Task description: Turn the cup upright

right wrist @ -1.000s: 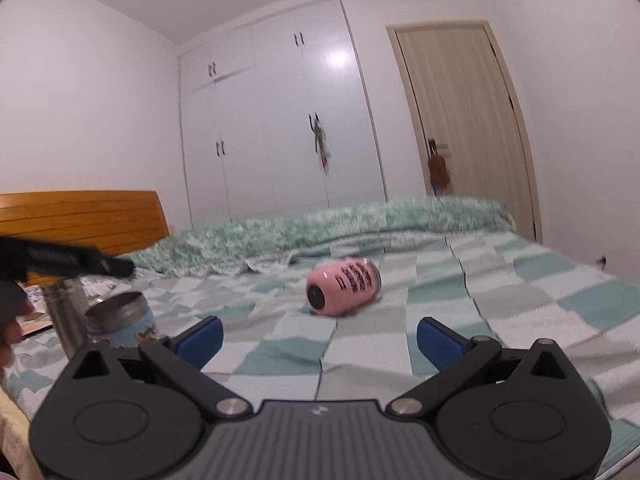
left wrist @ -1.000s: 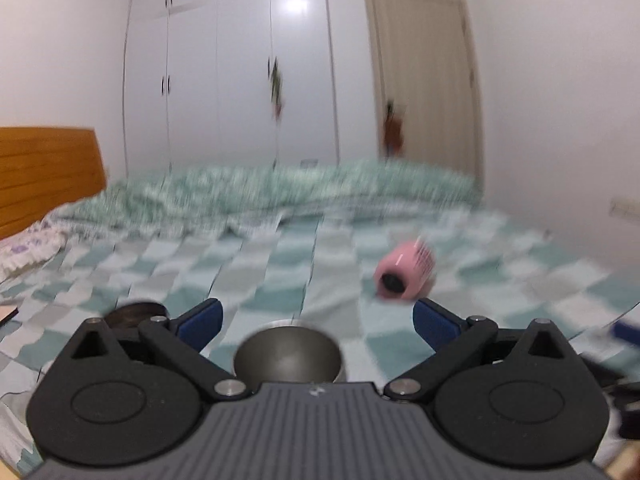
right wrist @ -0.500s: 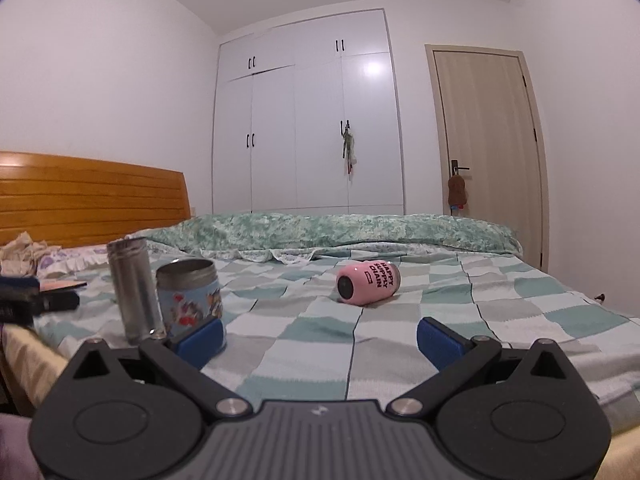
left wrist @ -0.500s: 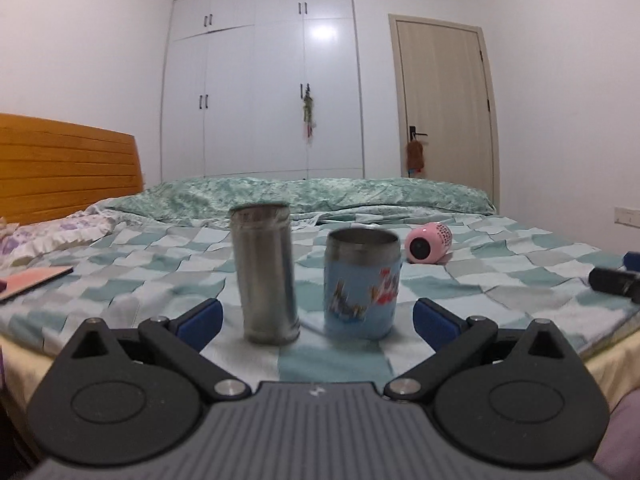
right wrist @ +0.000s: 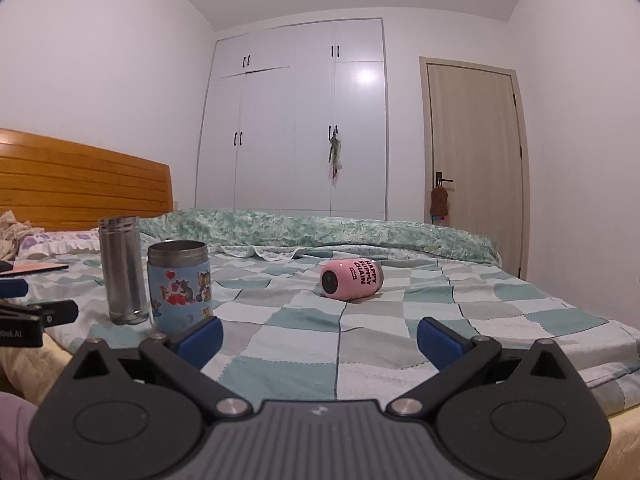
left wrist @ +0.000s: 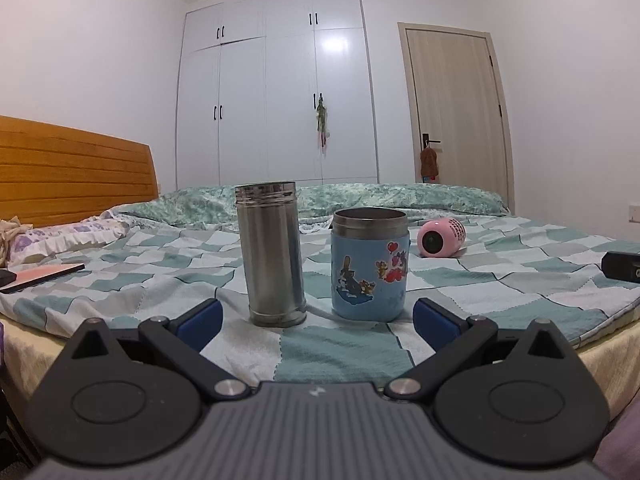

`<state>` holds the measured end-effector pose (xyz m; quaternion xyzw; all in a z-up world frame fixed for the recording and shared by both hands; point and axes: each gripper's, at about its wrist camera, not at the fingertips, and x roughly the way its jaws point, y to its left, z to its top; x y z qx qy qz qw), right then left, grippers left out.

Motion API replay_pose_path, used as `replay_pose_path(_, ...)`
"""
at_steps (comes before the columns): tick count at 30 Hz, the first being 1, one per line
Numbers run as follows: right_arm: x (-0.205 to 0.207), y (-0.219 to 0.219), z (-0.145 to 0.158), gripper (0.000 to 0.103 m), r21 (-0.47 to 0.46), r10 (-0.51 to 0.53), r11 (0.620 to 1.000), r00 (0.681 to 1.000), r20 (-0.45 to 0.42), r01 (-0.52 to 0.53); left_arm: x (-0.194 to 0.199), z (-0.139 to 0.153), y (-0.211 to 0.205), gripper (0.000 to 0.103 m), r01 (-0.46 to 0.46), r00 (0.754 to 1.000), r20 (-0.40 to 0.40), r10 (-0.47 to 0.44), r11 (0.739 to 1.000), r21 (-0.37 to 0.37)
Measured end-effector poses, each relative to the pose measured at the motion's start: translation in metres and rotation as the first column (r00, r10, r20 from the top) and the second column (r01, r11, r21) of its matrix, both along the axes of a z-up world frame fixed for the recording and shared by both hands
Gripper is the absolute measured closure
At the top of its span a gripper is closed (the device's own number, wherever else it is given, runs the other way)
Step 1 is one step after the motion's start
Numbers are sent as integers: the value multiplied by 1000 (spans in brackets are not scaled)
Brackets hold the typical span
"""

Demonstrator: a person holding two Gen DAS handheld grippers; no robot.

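Observation:
A pink cup [right wrist: 352, 279] lies on its side on the checked bed cover, its dark end facing me; it also shows in the left wrist view [left wrist: 441, 237], far right. A blue cartoon cup [left wrist: 370, 264] and a tall steel cup [left wrist: 272, 253] stand upright near the bed's front edge; in the right wrist view they are at the left, blue cup [right wrist: 179, 285] and steel cup [right wrist: 122, 270]. My left gripper [left wrist: 316, 320] is open and empty, just short of the two upright cups. My right gripper [right wrist: 318, 336] is open and empty, well short of the pink cup.
The wooden headboard [left wrist: 72, 168] and pillow [left wrist: 64, 236] are at the left. A phone or book [left wrist: 40, 272] lies on the bed's left side. A rumpled green duvet [right wrist: 320, 232] lies at the back. The other gripper shows at the frame edges [left wrist: 622, 266] [right wrist: 32, 320].
Both grippers have pulled back and lowered from above the bed to its front edge. The upright steel and blue cups came into full view. The pink cup has not moved.

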<state>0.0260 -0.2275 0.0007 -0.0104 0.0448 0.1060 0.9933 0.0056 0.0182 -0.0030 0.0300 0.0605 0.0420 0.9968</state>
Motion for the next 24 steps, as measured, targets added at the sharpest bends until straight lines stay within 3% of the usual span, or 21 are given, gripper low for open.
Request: replay_pose_path(24,-2,0,0,0,-3,-3,1000,1000,13,3,-2,1,1,0,7,1000,7,-7,1000,-12)
